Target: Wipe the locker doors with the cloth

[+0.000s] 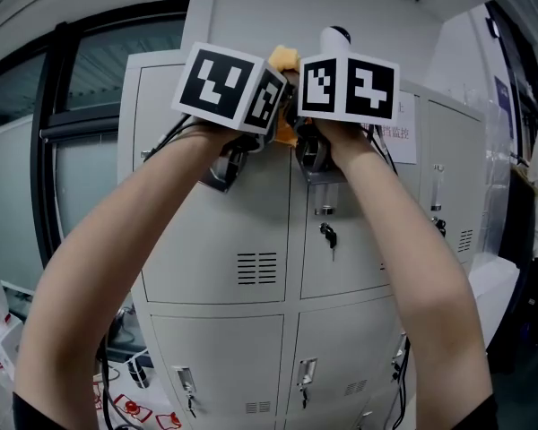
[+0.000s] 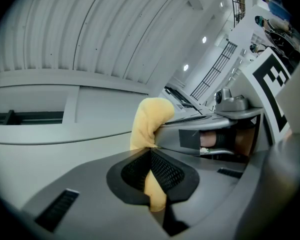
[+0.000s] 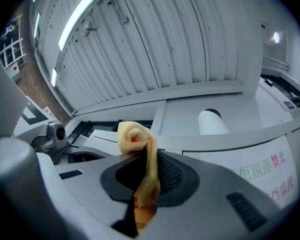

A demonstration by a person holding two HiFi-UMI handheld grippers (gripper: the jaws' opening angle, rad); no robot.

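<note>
Cloth [image 1: 285, 59]: yellow, soft, likely light and limp; bunched at 12 o'clock, up by the top edge of the locker doors [image 1: 242, 240]. Left gripper [image 2: 151, 171] and right gripper [image 3: 149, 176] both clamped on it; best pinched by a fold. Doors: smooth grey metal, vents [image 1: 256, 268], one key [image 1: 327, 234]. Window [image 1: 108, 70] at 9 o'clock.
</note>
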